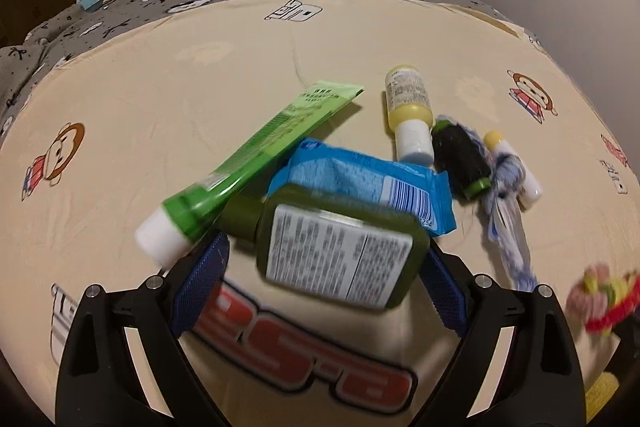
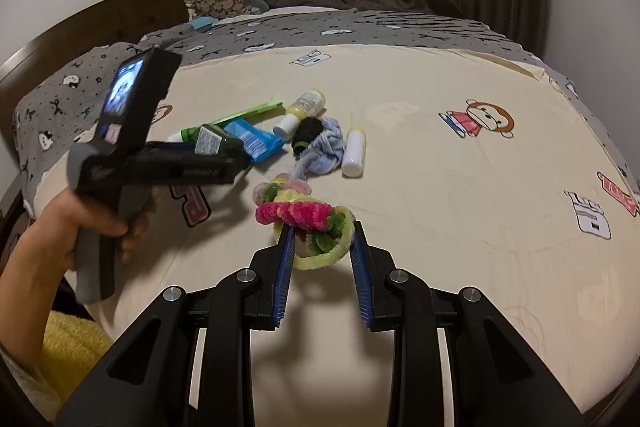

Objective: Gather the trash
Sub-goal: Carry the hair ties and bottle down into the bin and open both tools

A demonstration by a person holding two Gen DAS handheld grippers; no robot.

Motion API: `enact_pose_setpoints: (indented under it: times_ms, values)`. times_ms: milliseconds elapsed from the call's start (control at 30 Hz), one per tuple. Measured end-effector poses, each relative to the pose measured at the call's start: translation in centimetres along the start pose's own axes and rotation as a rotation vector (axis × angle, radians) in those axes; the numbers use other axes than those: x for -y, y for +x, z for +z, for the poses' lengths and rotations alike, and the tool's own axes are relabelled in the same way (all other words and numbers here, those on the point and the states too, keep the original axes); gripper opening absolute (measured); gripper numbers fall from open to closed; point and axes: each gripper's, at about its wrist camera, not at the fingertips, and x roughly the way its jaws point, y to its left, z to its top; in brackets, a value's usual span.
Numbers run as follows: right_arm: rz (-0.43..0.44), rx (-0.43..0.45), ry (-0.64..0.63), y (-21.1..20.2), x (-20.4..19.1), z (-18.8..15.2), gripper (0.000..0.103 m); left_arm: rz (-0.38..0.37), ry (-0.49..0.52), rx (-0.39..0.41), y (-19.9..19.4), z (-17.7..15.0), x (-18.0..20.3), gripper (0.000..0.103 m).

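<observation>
While the right claw [image 2: 320, 241] grips fuzzy loops [image 2: 304, 215], the left claw [image 1: 324, 263] clamps a green bottle [image 1: 340, 247].

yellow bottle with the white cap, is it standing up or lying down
Lying down. The yellow bottle rests on its side on the bedsheet, white cap pointing toward the camera, label facing up.

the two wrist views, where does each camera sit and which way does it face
Left wrist: sits behind the left gripper, looking down onto the bed; its fingers flank a dark green bottle.
Right wrist: sits behind the right gripper, angled down across the bed; its fingers grip a fuzzy colourful bundle; the left hand shows.
Shared: green tube, blue packet, yellow bottle.
</observation>
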Motion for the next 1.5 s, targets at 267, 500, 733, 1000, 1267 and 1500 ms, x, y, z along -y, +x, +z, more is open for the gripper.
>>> enact_pose_setpoints:
  times_ms: [267, 500, 733, 1000, 1267, 1500]
  values:
    - [0.009, 0.004, -0.003, -0.7, -0.2, -0.9, 0.029, -0.007, 0.02, -0.009, -0.8, -0.4, 0.3, 0.082]
    - [0.022, 0.015, -0.023, -1.9, -1.3, -2.3, 0.029, -0.002, 0.031, 0.017, -5.1, -3.7, 0.2, 0.082]
    - [0.048, 0.034, -0.038, -4.7, -2.4, -4.5, 0.029, -0.015, 0.06, 0.069, -10.7, -8.7, 0.7, 0.082]
    - [0.088, -0.039, -0.031, -6.9, -3.8, -9.6, 0.029, -0.065, 0.086, 0.071, -14.9, -16.6, 2.4, 0.082]
    - [0.117, -0.165, -0.018, -6.4, -5.2, -15.2, 0.029, -0.131, 0.094, -0.017, -14.7, -23.9, 4.1, 0.082]
    - [0.107, -0.301, 0.034, -3.9, -5.4, -19.8, 0.029, -0.163, 0.097, -0.13, -12.3, -28.6, 4.2, 0.082]
